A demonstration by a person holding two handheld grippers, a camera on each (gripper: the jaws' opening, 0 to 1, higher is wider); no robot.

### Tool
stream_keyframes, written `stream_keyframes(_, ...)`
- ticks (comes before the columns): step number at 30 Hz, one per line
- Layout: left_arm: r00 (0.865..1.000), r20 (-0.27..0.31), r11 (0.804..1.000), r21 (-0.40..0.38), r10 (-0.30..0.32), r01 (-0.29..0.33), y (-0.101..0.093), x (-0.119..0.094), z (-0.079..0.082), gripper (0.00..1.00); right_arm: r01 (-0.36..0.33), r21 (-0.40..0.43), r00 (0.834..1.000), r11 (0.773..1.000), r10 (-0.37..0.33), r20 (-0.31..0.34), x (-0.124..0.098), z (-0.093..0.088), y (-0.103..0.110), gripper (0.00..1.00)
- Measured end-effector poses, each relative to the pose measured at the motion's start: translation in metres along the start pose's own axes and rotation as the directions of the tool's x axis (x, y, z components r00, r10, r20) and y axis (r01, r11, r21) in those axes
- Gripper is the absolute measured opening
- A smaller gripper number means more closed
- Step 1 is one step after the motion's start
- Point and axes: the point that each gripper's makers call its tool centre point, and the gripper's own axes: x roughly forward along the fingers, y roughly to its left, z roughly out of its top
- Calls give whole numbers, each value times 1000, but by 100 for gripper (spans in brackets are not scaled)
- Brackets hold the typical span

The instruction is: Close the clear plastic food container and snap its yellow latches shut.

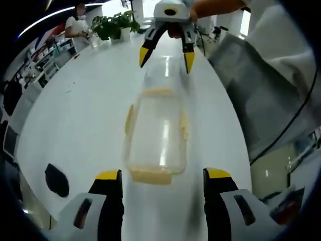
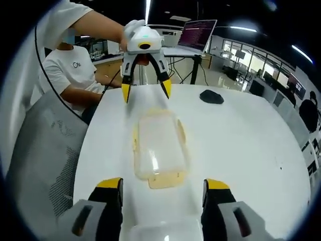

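Clear container [image 1: 156, 136] with yellow latches [image 1: 150, 175] lying on white table [image 1: 75, 115], long axis running straight from left gripper [image 1: 163, 175] to right gripper [image 2: 163, 183], directly ahead of each, both spread wide and empty, roughly equally near.

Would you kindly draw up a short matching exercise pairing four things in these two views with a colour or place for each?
Things:
1. container
2. latches
3. potted plant
4. laptop

Descriptions:
A. green, at the white table's far end
B. clear, between both open grippers
C. open, screen lit
D. pale yellow

Pairs: 1-B, 2-D, 3-A, 4-C
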Motion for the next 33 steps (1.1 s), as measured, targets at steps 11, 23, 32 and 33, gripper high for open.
stream_keyframes(11,999,-23,999,30,-23,24,3,9,-8,61,-16,-20,999,1000,15,-39,12,-6,0,60)
stream_keyframes(23,999,-29,999,35,-39,40,7,18,-14,55,-41,-47,997,998,37,-70,24,-12,-3,58)
stream_keyframes(32,998,-41,997,45,-56,58,8,25,-16,52,-56,-52,995,997,51,-85,31,-15,-3,56)
stream_keyframes(33,998,-42,997,46,-56,57,8,25,-16,52,-56,-53,995,997,51,-86,31,-15,-3,56)
